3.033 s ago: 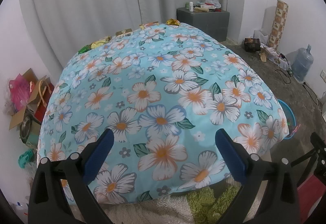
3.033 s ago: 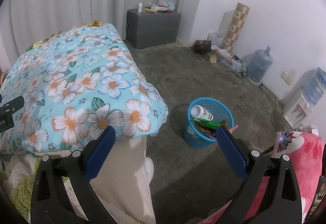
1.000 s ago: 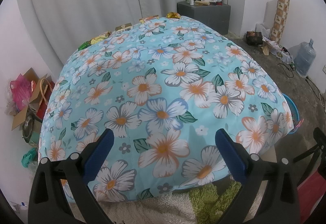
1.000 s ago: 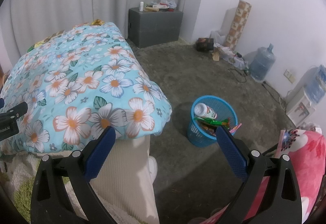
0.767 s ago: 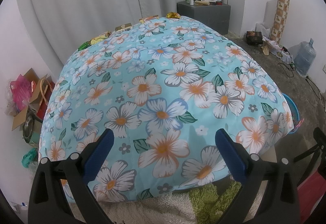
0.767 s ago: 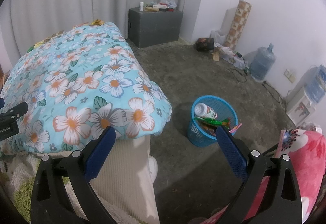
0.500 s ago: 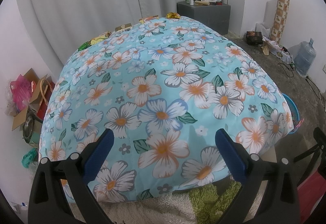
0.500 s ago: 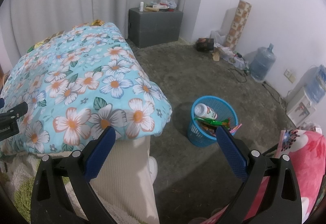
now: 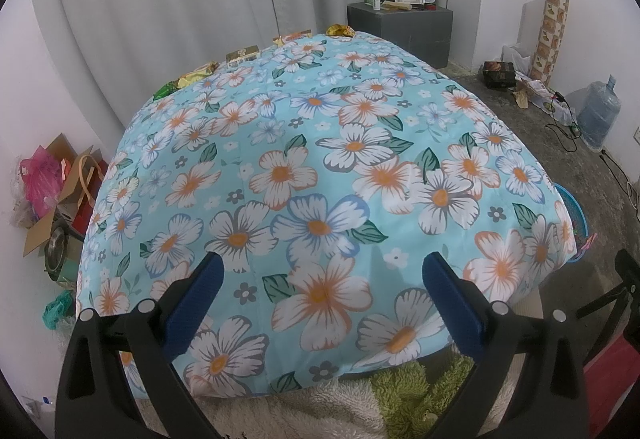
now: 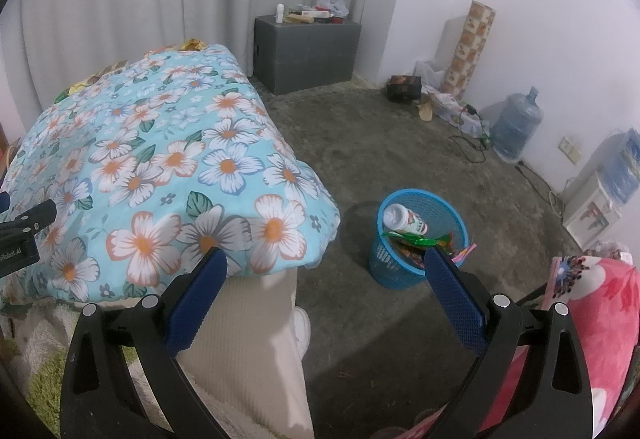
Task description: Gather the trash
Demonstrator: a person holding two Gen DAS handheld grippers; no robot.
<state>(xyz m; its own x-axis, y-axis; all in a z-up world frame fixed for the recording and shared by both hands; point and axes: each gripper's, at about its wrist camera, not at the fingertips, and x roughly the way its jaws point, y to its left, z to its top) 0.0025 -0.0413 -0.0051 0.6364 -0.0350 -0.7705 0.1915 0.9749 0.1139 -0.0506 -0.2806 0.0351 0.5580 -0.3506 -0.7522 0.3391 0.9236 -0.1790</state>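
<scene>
A blue floral cover [image 9: 320, 167] lies over a table, also in the right wrist view [image 10: 160, 159]. Along its far edge lie wrappers: a gold one [image 9: 338, 30], a small box [image 9: 242, 54], a yellow wrapper [image 9: 196, 77] and a green one [image 9: 165, 91]. A blue trash basket [image 10: 420, 239] stands on the floor right of the table, holding a bottle [image 10: 404, 221] and wrappers. My left gripper [image 9: 320, 271] is open and empty over the near edge of the cover. My right gripper [image 10: 324, 263] is open and empty, above the floor near the basket.
A grey cabinet [image 10: 308, 51] with clutter stands by the curtain. A water jug [image 10: 516, 127], cables and a patterned roll [image 10: 472, 47] line the right wall. Boxes and bags [image 9: 52, 195] sit left of the table. A pink blanket [image 10: 592, 319] is at right.
Over three seconds both views shifted slightly forward. In the last second nothing visibly moved.
</scene>
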